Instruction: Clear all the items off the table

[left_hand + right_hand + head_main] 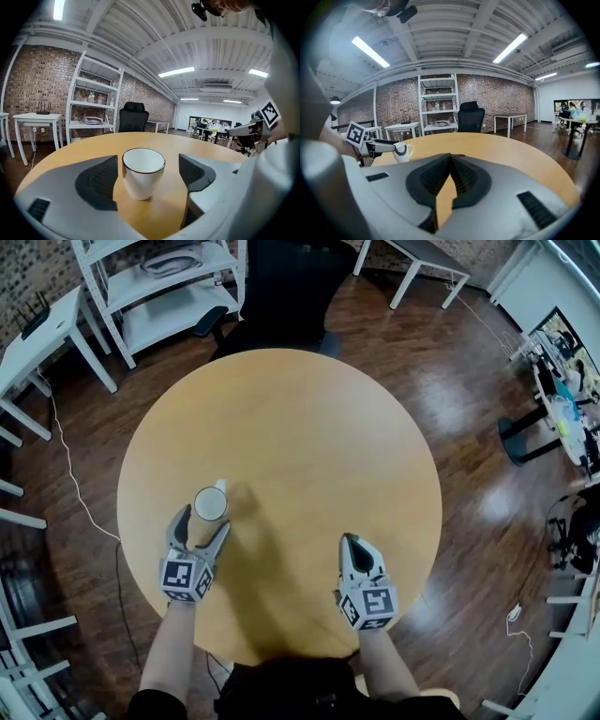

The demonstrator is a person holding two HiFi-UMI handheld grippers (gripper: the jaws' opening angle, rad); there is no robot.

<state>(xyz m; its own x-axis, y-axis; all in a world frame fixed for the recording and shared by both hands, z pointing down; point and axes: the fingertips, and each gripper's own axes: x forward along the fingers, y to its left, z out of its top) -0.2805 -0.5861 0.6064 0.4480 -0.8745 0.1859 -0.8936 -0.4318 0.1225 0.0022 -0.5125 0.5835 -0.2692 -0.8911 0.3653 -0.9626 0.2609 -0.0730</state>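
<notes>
- Well, I see one white cup (211, 503) on the round wooden table (309, 427); it stands upright in the lower left part of the head view, not far from the table's near edge.
- The cup has a thin dark rim, and its handle points toward the top of the head view, away from me.
- My left gripper (202, 519) comes to the cup from below in the picture, and the jaws are released, one on each side of the cup.
- In the left gripper view the cup (143, 172) stands in the middle between the two dark pads, and I can see a strip of table on both sides, so the pads do not press on it.
- The cup's bottom sits on the table top.
- My right gripper (350, 542) is in the lower right part of the head view, well apart from the cup, over bare wood.
- Its jaws are clenched together with nothing between them; the right gripper view shows the two pads meeting in one line.
- In that same view the cup (401, 152) is small at the left, with the left gripper around it.
- Behind the table, at the top of the head view, stands a black office chair (281, 287), and to the left of it a white shelf rack (159, 287).
</notes>
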